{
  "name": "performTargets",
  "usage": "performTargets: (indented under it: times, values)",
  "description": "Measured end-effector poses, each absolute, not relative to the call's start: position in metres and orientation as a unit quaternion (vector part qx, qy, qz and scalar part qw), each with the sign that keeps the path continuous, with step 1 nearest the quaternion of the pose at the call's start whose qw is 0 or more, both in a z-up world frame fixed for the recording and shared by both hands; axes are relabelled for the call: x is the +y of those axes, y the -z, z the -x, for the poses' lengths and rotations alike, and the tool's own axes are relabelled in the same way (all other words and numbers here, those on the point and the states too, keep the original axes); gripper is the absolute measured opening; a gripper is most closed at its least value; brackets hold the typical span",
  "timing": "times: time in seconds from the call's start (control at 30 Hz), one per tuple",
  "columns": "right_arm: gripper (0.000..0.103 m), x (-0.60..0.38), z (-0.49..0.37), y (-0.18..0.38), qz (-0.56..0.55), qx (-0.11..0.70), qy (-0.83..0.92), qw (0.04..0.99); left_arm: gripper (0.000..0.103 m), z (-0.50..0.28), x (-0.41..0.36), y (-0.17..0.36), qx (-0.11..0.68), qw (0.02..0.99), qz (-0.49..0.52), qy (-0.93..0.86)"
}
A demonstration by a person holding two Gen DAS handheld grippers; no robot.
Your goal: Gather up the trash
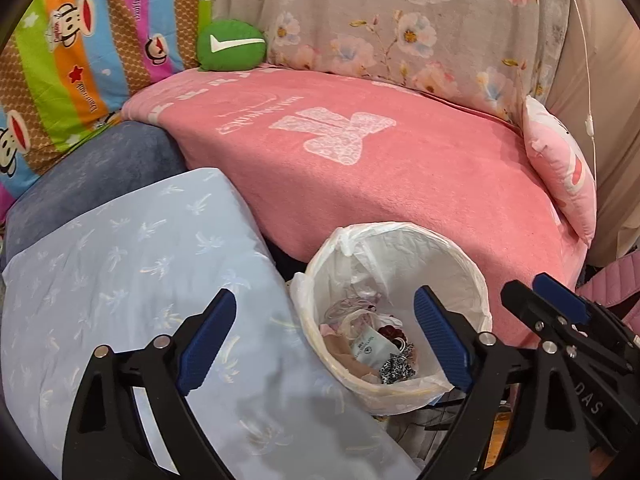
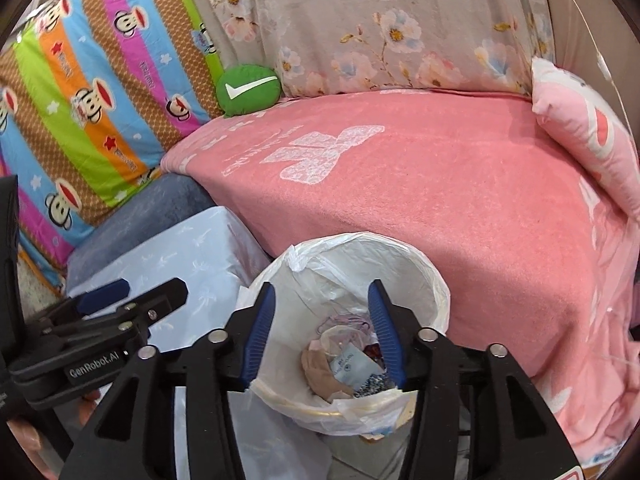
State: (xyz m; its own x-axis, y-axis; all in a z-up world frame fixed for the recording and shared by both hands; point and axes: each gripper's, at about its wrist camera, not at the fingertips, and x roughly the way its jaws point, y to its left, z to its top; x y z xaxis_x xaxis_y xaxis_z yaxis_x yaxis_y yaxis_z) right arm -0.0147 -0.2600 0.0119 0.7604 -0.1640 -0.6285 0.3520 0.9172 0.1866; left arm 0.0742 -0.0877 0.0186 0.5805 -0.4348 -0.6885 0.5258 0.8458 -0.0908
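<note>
Left gripper [image 1: 326, 336], black-framed with ribbed blue pads: spread wide, nothing between the pads. Right gripper [image 2: 322, 332], same build: parted about halfway, likewise empty, poised over the mouth of the bin.

Directly beneath both: small round wastebasket lined with a thin white plastic bag [image 2: 400, 256], wedged on the floor against the sofa front. Inside, near the bottom: mixed trash [image 2: 344, 364] of crumpled tan paper, a white printed packet, clear film, a scrap of black-and-white patterned stuff.

Handling, as a judgement: all light, soft, crushable; nothing fragile in sight. Film and packet likely slick against the pads; paper wad easier to pinch. Liner thin, floppy, prone to tearing if snagged; best taken at the bunched, knotted fold of its rim on the far left side, not at the taut stretch. Bin itself likely light and easy to tip.

Further out: pale blue pillow with white palm-print [image 1: 132, 280], smooth and puffy, just left of the bin. Behind: pink terry towel with white lettering [image 1: 400, 184] draped over the seat, nappy and matte. Beyond: round green plush cushion with a white tick [image 1: 231, 46]; striped cartoon-monkey quilt [image 1: 80, 60]; grey floral cover [image 1: 400, 20].
</note>
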Motion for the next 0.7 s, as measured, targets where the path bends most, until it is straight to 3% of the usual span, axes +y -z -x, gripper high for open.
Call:
performTargets:
  times: [0.2, 0.53, 0.7]
  values:
    - [0.072, -0.252, 0.035, -0.014, -0.139, 0.307, 0.163, 0.927, 0.090, -0.063, -0.076, -0.018, 0.364, 0.895, -0.066, 0.249]
    - [0.077, -0.240, 0.049, -0.005, -0.132, 0.329, 0.163, 0.921, 0.094, -0.047, -0.058, -0.004, 0.366, 0.903, -0.067, 0.215]
    - [0.085, -0.228, 0.053, 0.003, -0.111, 0.340, 0.160, 0.920, 0.094, -0.041, -0.051, 0.001, 0.370, 0.903, -0.072, 0.205]
